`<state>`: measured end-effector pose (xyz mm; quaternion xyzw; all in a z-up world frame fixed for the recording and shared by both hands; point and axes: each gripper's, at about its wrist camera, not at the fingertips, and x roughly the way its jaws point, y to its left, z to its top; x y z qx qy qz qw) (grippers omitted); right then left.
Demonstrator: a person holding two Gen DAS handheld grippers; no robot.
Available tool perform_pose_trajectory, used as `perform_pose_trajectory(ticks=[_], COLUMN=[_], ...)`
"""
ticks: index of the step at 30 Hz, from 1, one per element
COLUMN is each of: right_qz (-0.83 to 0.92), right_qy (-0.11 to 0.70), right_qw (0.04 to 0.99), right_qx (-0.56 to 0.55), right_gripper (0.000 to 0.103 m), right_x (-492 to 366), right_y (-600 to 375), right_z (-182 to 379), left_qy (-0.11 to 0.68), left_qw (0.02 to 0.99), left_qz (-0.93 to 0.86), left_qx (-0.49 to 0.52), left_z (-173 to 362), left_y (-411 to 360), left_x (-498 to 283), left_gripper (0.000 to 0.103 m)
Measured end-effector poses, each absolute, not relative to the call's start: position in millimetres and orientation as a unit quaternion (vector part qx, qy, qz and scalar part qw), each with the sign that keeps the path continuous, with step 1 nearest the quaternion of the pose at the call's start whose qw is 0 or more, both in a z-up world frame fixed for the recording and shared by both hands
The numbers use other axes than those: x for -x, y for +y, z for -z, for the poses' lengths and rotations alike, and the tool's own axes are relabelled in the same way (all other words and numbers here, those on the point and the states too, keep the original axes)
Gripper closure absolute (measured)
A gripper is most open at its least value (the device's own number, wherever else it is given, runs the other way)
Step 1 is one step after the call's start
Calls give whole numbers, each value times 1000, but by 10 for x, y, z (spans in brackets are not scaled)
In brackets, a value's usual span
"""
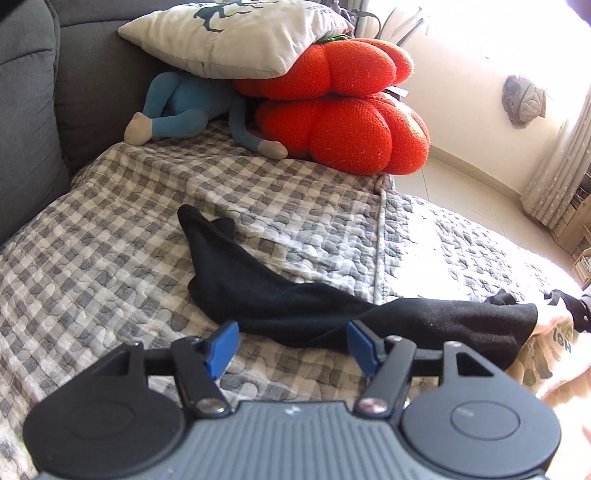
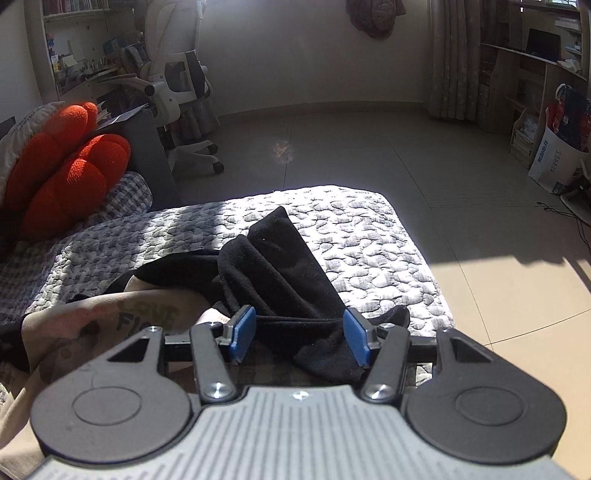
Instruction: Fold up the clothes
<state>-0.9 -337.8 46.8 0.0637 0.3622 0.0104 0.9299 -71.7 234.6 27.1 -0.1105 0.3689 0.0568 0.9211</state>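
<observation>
A black garment (image 1: 258,291) lies rumpled on the checked quilt (image 1: 110,240), running from a pointed end at the middle off to the right. My left gripper (image 1: 291,326) hovers open over its near edge, and its blue pads (image 1: 223,347) touch no cloth. In the right wrist view the same black garment (image 2: 280,266) is bunched in folds on the sunlit quilt (image 2: 369,240). My right gripper (image 2: 299,328) stands open just above its near end, with black cloth showing between the pads (image 2: 242,332) but not pinched. A cream printed garment (image 2: 110,314) lies under the black one at the left.
Two orange pumpkin cushions (image 1: 343,122), a blue plush toy (image 1: 177,107) and a pale pillow (image 1: 229,33) are piled at the far end against the grey sofa back (image 1: 26,110). Beyond the quilt's edge is tiled floor (image 2: 369,147), with an office chair (image 2: 173,74) and a paper bag (image 2: 557,158).
</observation>
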Motion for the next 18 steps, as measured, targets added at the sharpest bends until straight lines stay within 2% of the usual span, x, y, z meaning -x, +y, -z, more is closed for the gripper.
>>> perform_pose_trajectory(ticks=[8,18], right_qz=[-48,-86], right_qy=[363,374], right_qw=[930,923], right_qx=[-44,-25], right_gripper=[44,44], right_x=[-50,-300], right_y=[-3096,-2700], right_z=[-528,-441], left_qy=[374,393], left_qw=[925,911], left_qz=[33,107], left_qx=[53,63], left_z=[-366,-295], left_y=[1799,1415], left_x=[468,3], left_gripper=[34,33])
